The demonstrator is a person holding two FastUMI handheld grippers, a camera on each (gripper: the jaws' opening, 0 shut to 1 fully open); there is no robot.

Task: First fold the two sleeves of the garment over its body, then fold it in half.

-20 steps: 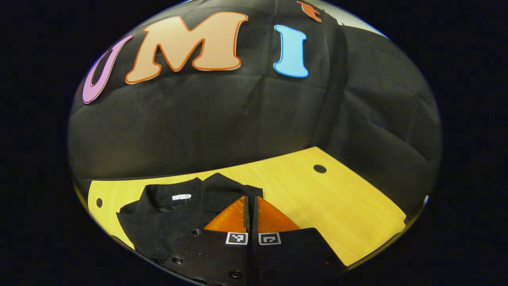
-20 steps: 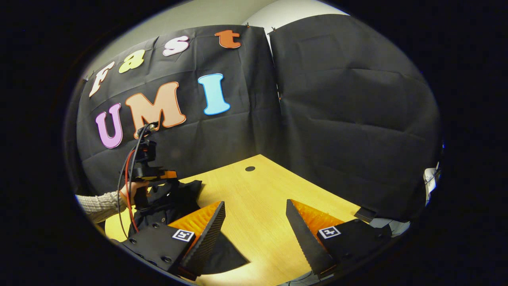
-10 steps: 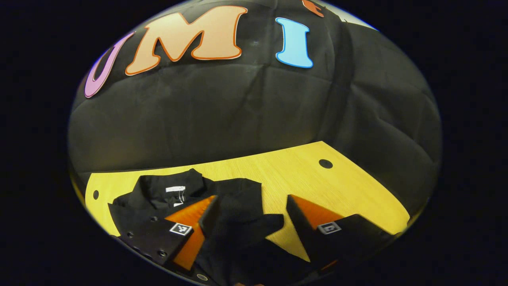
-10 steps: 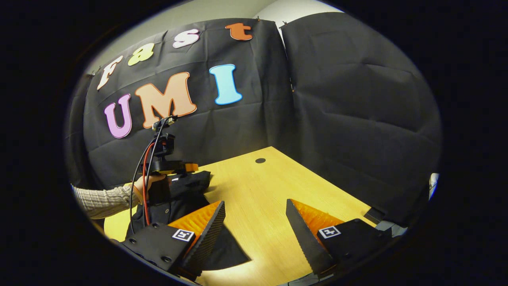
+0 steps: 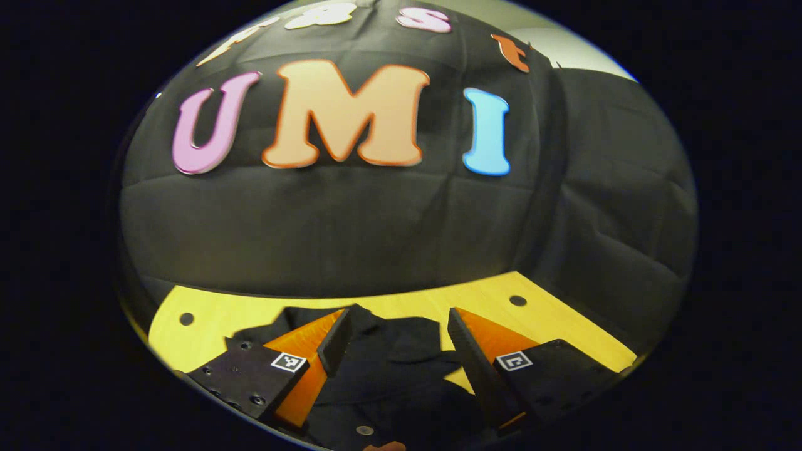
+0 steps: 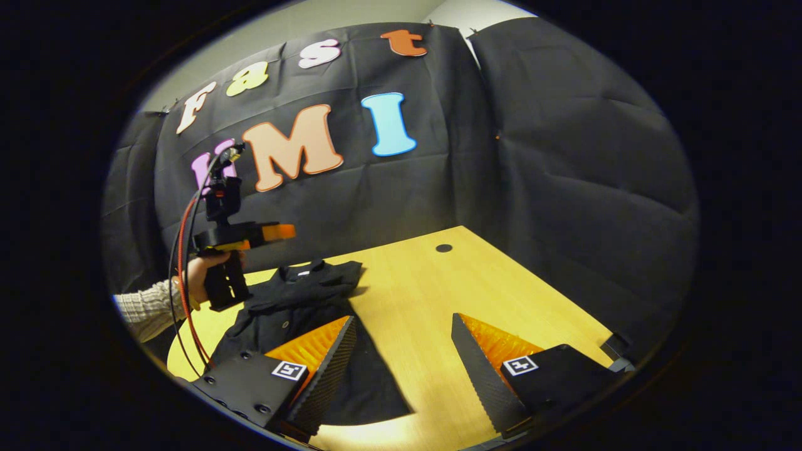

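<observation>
One garment (image 6: 294, 300), black, lies on one table (image 6: 426, 294). In the right gripper view it sits at about 9 o'clock from the table's centre, collar end toward the booth wall, a sleeve folded over its body near the collar. A small white tag shows at the collar; at least one button shows on the front. No container is seen.

Two grippers are counted. The left gripper (image 5: 396, 341), in the left gripper view, has its fingers apart, nothing between them but the garment (image 5: 395, 357) lying below. Whether the fingertips touch the cloth cannot be told. In the right gripper view the same left gripper (image 6: 241, 235) is raised above the garment's 9 o'clock edge, held by one hand (image 6: 197, 279) with a knit sleeve (image 6: 141, 307); red and black cables run up from it.

The right gripper (image 6: 404, 351) has its fingers apart and grips nothing. Its left finger overlaps the garment's near hem in the picture; its right finger stands over bare table.

Table holes: two in the left gripper view, at 10 o'clock (image 5: 186, 319) and 2 o'clock (image 5: 517, 300); one in the right gripper view (image 6: 443, 248).
</observation>
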